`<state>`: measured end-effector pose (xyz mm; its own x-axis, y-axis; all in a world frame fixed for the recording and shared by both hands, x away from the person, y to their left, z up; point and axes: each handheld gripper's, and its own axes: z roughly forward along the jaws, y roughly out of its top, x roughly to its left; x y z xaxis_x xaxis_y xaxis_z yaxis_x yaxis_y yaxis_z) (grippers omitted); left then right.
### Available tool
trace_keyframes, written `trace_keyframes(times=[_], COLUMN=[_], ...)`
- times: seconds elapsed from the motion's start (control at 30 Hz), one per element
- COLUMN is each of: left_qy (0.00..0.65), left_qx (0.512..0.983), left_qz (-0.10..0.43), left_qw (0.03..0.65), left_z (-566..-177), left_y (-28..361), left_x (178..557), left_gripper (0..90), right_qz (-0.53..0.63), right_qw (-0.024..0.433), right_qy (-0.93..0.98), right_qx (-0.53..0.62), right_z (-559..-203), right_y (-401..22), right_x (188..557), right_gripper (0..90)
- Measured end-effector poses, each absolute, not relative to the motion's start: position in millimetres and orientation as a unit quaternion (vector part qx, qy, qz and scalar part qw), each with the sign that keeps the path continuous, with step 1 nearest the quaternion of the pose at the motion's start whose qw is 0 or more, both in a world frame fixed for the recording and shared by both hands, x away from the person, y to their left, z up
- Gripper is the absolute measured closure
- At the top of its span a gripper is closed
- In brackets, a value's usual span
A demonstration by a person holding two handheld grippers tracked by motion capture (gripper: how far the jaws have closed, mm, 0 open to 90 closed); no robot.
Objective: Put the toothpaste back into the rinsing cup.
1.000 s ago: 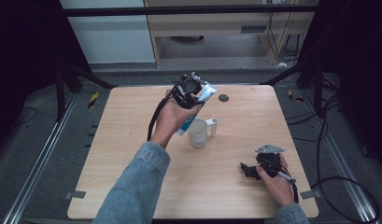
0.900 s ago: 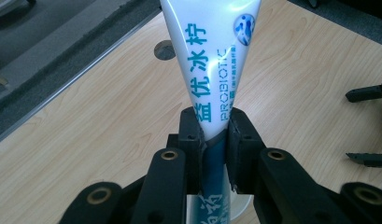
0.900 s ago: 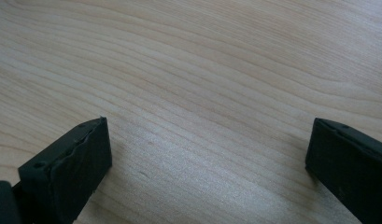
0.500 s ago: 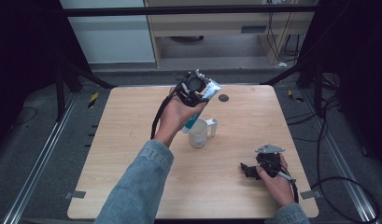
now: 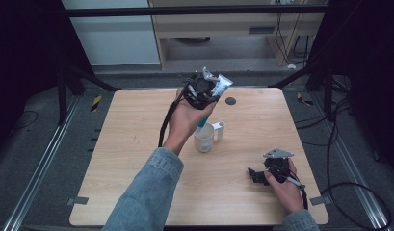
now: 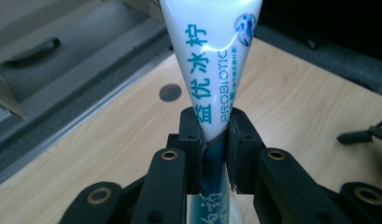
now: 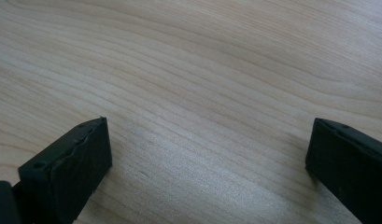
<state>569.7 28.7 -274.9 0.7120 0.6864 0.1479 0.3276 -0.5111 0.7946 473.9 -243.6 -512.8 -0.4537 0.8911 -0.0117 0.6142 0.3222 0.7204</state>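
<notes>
From the high view, the left tongs (image 5: 203, 91) are raised above the far middle of the bench (image 5: 117, 159), clamped on a toothpaste tube (image 5: 222, 83). The tube's flat crimped end sticks up and away past the tongs, toward the far right; its lower end slants down toward a white mug (image 5: 204, 139) that stands just below, near the bench's centre. Whether the cap end is already inside the mug is hidden by the hand. The right tongs (image 5: 255, 174) rest low on the near right of the bench, well apart from the mug.

In the left gripper view, the jaws are pinched narrow on the toothpaste tube (image 6: 212, 107) at its slimmer teal section, with the broad white printed part fanning out beyond them. The long axis runs straight along the tongs, wide end forward, and the mug rim (image 6: 235, 215) peeks out beneath.

In the right gripper view, the jaws stand wide apart with nothing but bare bench (image 7: 202, 84) between them.

The risk, as I judge it: the tube is soft and tapered, so it could slide through the grip, or its lower end could catch the mug's rim and tip the mug
</notes>
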Motion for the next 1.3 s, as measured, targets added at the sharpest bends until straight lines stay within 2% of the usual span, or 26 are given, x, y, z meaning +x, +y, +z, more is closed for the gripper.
trace_keyframes(times=[0.37, 0.63, 1.07, 1.3], left_qy=[0.311, 0.319, 0.311, 0.319], left_qx=[0.790, 0.772, 0.748, 0.741], left_qz=[0.285, 0.273, 0.294, 0.281], left_qw=[0.444, 0.478, 0.507, 0.521], left_z=[-283, -292, -302, -317], left_y=[29, 35, 41, 49], left_x=[552, 547, 535, 537], left_gripper=[77.8, 77.8, 77.8, 77.9], right_qz=[0.331, 0.333, 0.334, 0.334], right_qw=[0.208, 0.208, 0.208, 0.208], right_qy=[0.785, 0.783, 0.783, 0.783], right_qx=[0.480, 0.482, 0.482, 0.481], right_z=[-513, -513, -513, -513], right_y=[-243, -243, -243, -243], right_x=[474, 474, 474, 474], right_gripper=[0.5, 0.5, 0.5, 0.6])
